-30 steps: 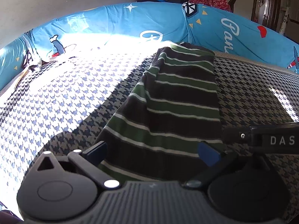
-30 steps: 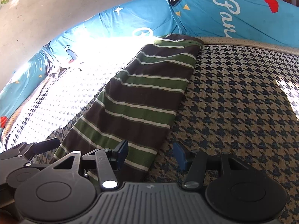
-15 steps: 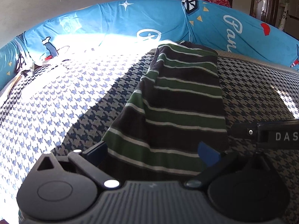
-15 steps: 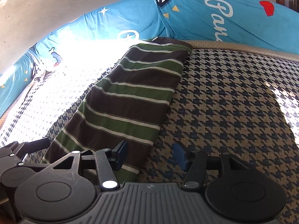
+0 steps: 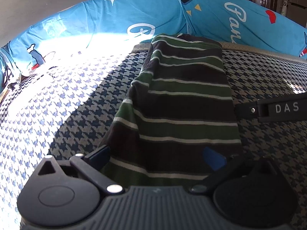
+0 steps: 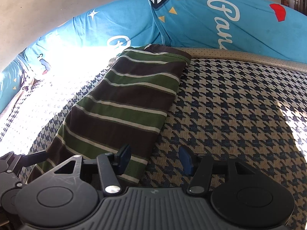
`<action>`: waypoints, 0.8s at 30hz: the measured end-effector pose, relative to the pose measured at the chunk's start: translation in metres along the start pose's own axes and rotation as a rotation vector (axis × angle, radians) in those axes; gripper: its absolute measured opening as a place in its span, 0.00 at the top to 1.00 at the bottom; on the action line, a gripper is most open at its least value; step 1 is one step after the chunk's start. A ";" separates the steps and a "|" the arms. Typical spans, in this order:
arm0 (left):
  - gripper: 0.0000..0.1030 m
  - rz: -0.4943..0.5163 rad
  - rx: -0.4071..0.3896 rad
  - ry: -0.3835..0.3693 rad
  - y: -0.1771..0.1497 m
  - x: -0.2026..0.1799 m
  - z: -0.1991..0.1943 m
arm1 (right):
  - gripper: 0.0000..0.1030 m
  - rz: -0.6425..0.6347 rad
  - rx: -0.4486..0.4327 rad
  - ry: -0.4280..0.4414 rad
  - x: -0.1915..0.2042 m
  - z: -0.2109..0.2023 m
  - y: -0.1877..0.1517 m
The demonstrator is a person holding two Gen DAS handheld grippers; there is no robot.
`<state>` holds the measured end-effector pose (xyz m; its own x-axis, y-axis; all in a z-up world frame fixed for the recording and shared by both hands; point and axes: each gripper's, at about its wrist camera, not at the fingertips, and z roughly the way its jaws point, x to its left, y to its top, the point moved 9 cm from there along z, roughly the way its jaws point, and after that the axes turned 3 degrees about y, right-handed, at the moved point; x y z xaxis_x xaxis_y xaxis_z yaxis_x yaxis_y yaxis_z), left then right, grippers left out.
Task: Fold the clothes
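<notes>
Covering most of what I can see is a houndstooth-patterned cushion (image 6: 239, 105), half washed out by hard sunlight on its left, with a bright blue printed cover (image 6: 191, 19) banked up along the back edge. Lying lengthwise on the cushion, its far end up against that blue cover, is the striped garment (image 6: 122, 103), green and dark brown with thin pale lines. It is already a long narrow strip, sides apparently turned in, so the first folds look done; it has not been halved along its length yet, which I'd judge is what remains. Its left edge is rumpled and slightly raised.

The left gripper (image 5: 156, 156) sits at the near end of the strip, jaws spread wide, the cloth lying between them, nothing pinched. The right gripper (image 6: 155, 159) is beside it at the near right corner, also spread, one blue pad (image 6: 124, 157) over the fabric and the other (image 6: 186, 160) over bare cushion.
</notes>
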<state>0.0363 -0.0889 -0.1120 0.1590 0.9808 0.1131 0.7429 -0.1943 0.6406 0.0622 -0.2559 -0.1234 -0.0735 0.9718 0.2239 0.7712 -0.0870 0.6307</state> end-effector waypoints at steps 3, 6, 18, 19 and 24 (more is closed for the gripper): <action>0.00 -0.009 0.008 -0.002 0.002 0.001 0.008 | 0.47 0.020 -0.005 0.024 -0.005 0.009 0.008; 0.00 -0.024 0.022 0.000 0.006 0.002 0.017 | 0.47 0.032 -0.015 0.036 -0.010 0.018 0.016; 0.00 -0.113 0.074 -0.016 0.023 0.012 0.036 | 0.47 0.194 -0.079 0.106 -0.042 0.048 0.056; 0.00 -0.115 0.075 -0.014 0.024 0.013 0.037 | 0.47 0.214 -0.085 0.113 -0.044 0.051 0.059; 0.00 -0.124 0.077 0.000 0.028 0.016 0.040 | 0.47 0.271 -0.123 0.128 -0.048 0.064 0.076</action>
<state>0.0863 -0.0791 -0.1226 0.0627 0.9974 0.0364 0.8047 -0.0721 0.5893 0.1650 -0.2956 -0.1333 0.0394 0.8751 0.4824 0.6920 -0.3721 0.6186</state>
